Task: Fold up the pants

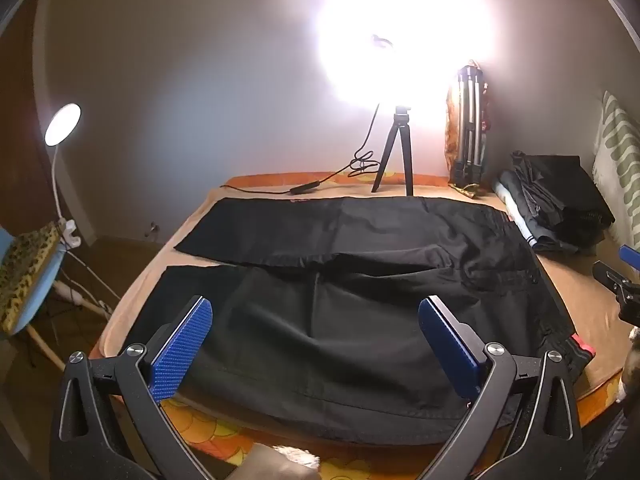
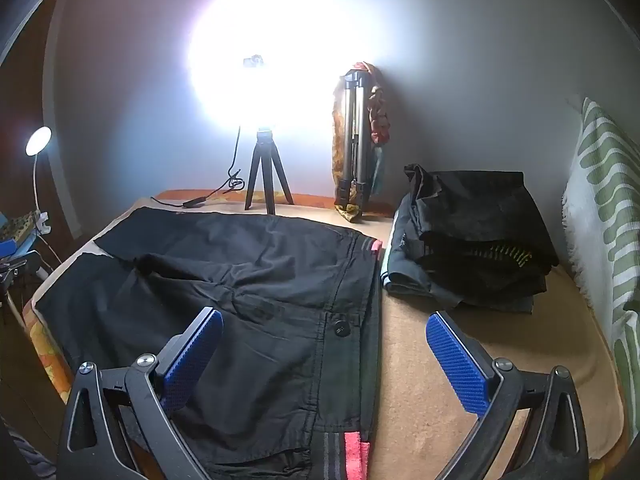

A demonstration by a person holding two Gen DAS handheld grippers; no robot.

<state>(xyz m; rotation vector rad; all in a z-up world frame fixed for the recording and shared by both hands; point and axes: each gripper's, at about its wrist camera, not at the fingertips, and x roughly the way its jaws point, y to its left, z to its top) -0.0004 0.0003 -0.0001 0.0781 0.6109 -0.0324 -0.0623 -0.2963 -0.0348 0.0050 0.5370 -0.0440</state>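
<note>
Black pants (image 1: 340,280) lie spread flat on the bed, legs running left and waistband to the right. In the right wrist view the pants (image 2: 240,288) show a button and a pink-lined waistband (image 2: 354,452). My left gripper (image 1: 316,328) is open and empty, hovering above the near leg. My right gripper (image 2: 324,344) is open and empty above the waistband edge. The right gripper also shows at the right edge of the left wrist view (image 1: 624,280).
A stack of folded dark clothes (image 2: 472,248) sits at the back right of the bed. A small tripod with a bright light (image 2: 266,172), a folded tripod (image 2: 354,140) and a cable stand at the far edge. A green-patterned pillow (image 2: 600,220) is on the right. A desk lamp (image 1: 62,124) and chair are on the left.
</note>
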